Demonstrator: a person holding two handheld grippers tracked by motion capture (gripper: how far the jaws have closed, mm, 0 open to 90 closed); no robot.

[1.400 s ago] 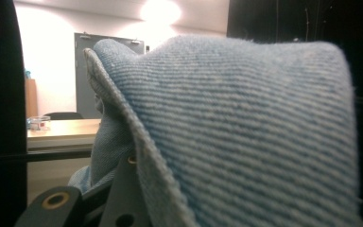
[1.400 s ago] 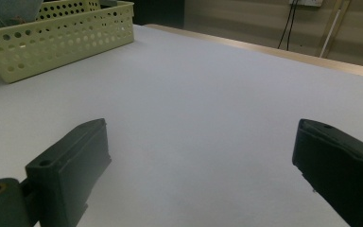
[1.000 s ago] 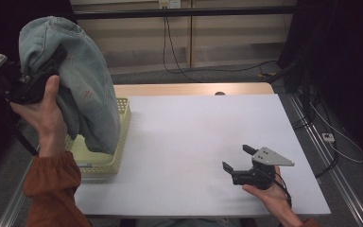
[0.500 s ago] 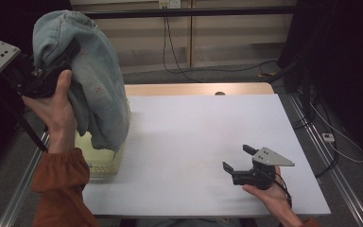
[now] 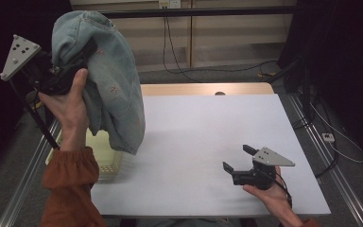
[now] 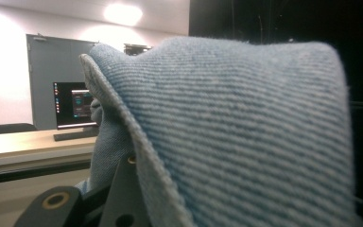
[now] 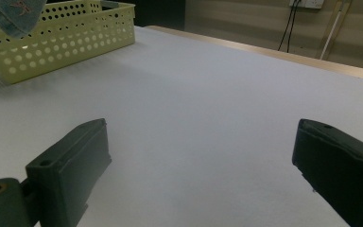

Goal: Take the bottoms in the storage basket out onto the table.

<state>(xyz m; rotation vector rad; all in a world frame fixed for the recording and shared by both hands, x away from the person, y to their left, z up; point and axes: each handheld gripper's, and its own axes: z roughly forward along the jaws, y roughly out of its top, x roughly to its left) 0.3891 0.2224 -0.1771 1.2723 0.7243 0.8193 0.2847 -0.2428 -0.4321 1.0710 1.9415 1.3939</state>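
The left hand-held gripper (image 5: 68, 71) is raised high at the left edge of the white surface (image 5: 208, 142), clenched on a light blue denim garment (image 5: 111, 90) that hangs over a pale yellow perforated basket (image 5: 106, 158). The fabric drapes across its jaws. The right hand-held gripper (image 5: 236, 158) rests low near the surface's front right, jaws spread and empty.

1. The garment (image 5: 108, 80) at far left is pale blue denim cloth with a coarse, ribbed twill weave.
2. The basket (image 7: 61, 35) is matt, pale yellow perforated plastic.
3. The bench (image 5: 208, 142) has a smooth, matt white top with a wood strip along its far edge.
4. The right hand-held gripper (image 5: 238, 158) is matt black plastic under a grey plate.
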